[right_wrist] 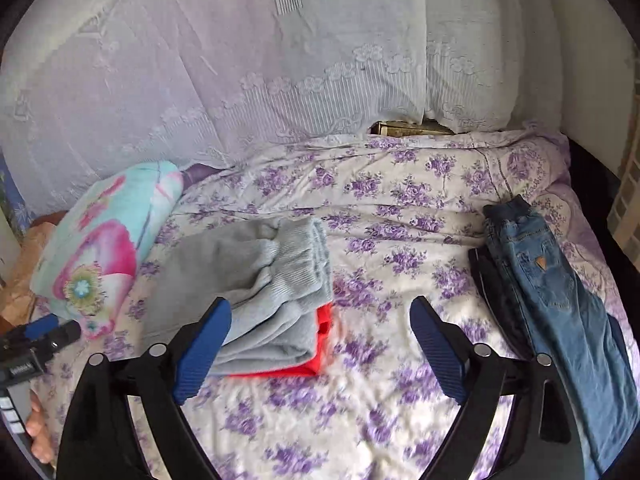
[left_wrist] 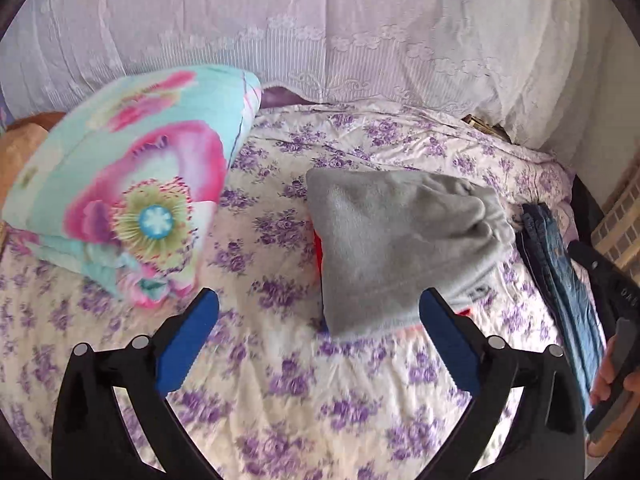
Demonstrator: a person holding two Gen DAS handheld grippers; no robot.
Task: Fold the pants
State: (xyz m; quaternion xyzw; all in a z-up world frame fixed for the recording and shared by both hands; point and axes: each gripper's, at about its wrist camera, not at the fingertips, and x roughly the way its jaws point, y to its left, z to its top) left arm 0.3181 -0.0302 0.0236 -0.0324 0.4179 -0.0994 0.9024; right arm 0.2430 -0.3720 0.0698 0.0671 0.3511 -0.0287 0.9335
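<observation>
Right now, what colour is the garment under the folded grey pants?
Bright red garment, peeking out beneath the grey pants; clearest in the right wrist view.

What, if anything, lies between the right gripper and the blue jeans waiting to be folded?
Nothing visible. The right gripper hangs open over bare floral bedspread; the blue jeans lie to its right, the folded grey pants to its left.
</observation>
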